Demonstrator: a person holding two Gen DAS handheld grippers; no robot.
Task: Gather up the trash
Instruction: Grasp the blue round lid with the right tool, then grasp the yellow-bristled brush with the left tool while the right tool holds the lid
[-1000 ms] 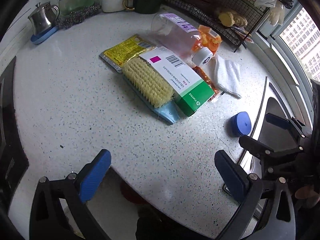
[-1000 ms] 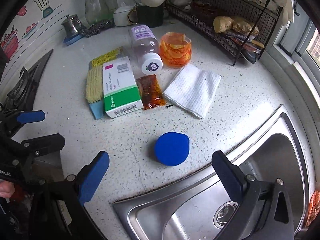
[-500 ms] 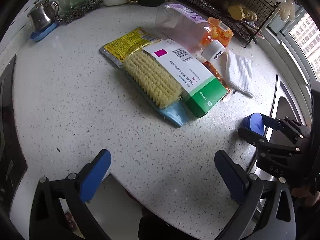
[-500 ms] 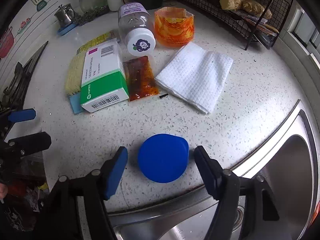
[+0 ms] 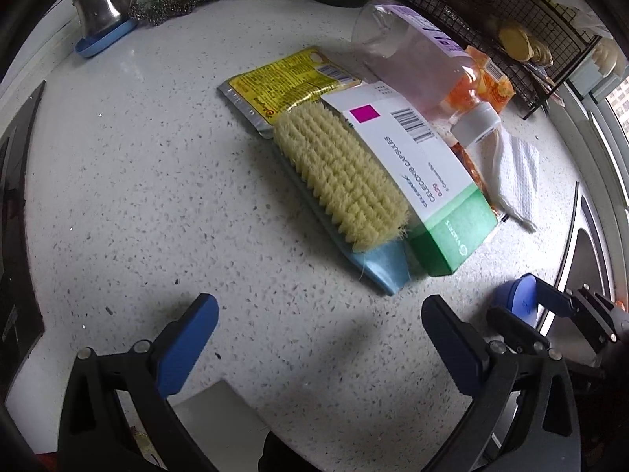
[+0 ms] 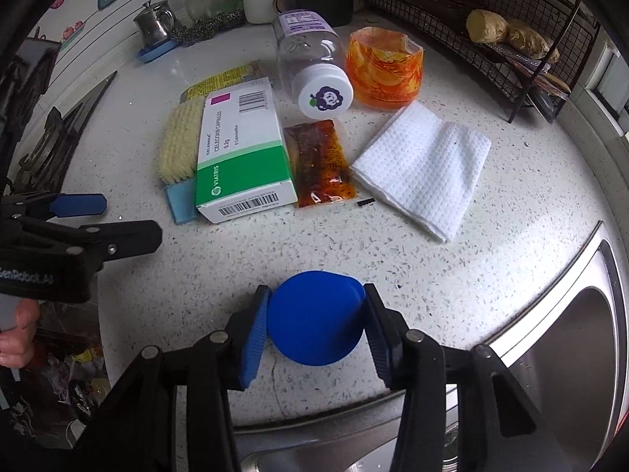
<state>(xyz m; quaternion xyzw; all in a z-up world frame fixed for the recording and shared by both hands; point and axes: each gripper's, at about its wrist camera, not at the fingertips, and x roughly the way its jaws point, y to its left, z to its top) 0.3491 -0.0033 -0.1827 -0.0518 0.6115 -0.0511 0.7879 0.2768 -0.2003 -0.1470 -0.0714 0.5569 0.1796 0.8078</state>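
My right gripper [image 6: 314, 326] is shut on a round blue lid [image 6: 314, 322] that lies on the speckled counter by the sink; the lid also shows in the left wrist view [image 5: 511, 301]. My left gripper [image 5: 318, 338] is open and empty over the counter's front edge. Ahead lie a green and white medicine box [image 6: 243, 153], a sauce sachet [image 6: 322, 163], a clear bottle [image 6: 310, 63] on its side, an orange wrapper [image 6: 385, 70], a yellow packet [image 5: 287, 82] and a folded white paper towel [image 6: 428, 165].
A bristle brush [image 5: 346, 181] lies beside the box. A steel sink [image 6: 570, 354] is at the right. A wire rack [image 6: 491, 19] stands at the back right; a small steel pot [image 6: 153, 27], a scourer and cups stand at the back. A stove [image 6: 47, 137] is at the left.
My right gripper moved down onto the blue lid and closed on its sides. My left gripper moved forward toward the brush and box and stays open.
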